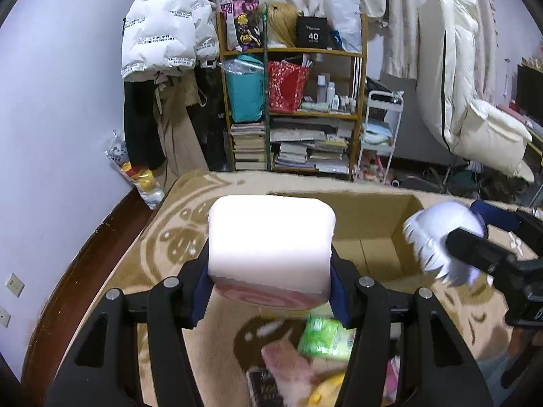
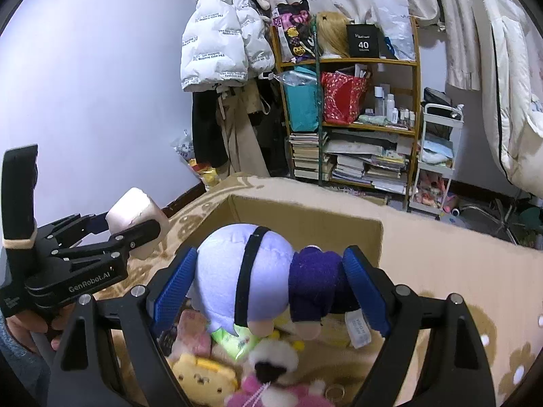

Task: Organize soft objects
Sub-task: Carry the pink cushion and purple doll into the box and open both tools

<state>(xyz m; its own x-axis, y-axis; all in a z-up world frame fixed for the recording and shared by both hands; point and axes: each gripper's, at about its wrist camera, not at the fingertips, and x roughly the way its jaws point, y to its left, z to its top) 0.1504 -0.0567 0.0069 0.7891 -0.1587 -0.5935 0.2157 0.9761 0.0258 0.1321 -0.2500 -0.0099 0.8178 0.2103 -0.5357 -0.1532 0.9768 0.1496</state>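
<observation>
The plush doll may slip from the right gripper, because the fingers clench only its round head and small body, and it could fall beside the cardboard box. The left gripper clamps the white block, held above the carpet, left of the box.

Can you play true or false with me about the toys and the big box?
1. The left tongs are squeezing a white squishy block. True.
2. The right tongs are empty. False: they hold a plush doll with a pale head and dark purple clothes.
3. The cardboard box is closed. False: its top is open.
4. A yellow plush lies below the right tongs. True.
5. The doll is already in the box. False: it is gripped above the pile.
</observation>
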